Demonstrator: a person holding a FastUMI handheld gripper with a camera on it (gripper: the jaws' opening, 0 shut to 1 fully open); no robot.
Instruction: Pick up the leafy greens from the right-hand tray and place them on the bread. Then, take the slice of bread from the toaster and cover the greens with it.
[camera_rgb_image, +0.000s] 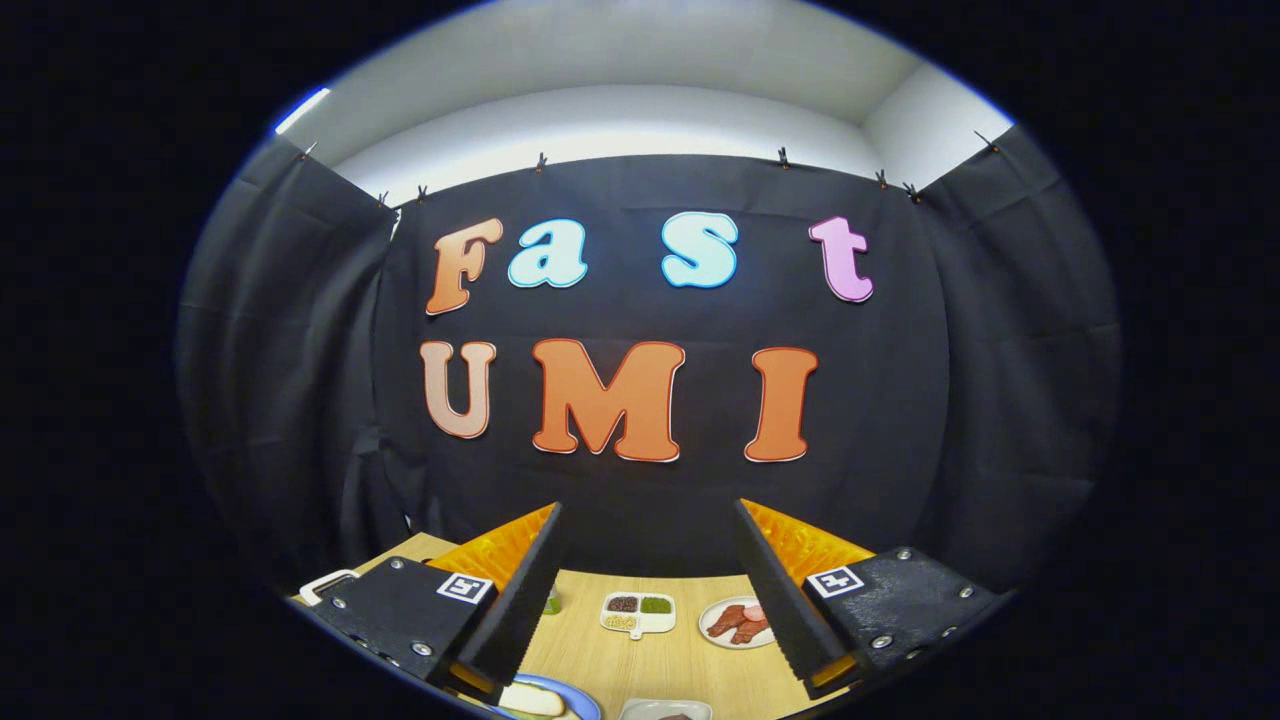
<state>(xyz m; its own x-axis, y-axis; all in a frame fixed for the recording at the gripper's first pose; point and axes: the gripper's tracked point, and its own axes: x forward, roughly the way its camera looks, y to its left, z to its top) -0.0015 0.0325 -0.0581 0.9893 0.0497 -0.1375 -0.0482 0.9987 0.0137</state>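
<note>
My gripper (648, 507) is held up above the wooden table (680, 660), open, with nothing between its black fingers (520, 600). Down by the base of the left finger lies a pale slice of bread (530, 699) on a blue-rimmed plate (588, 703). A small patch of green (551, 602) peeks out from behind the left finger; I cannot tell what it is. The left finger's housing hides most of a white object (322, 586) at the table's left edge.
Between the fingers, farther along the table, stands a white divided dish (638, 613) with dark, green and pale fillings. To its right is a round plate (722, 637) with reddish meat slices. A white tray's rim (640, 708) shows nearest me. The black cloth wall rises behind.
</note>
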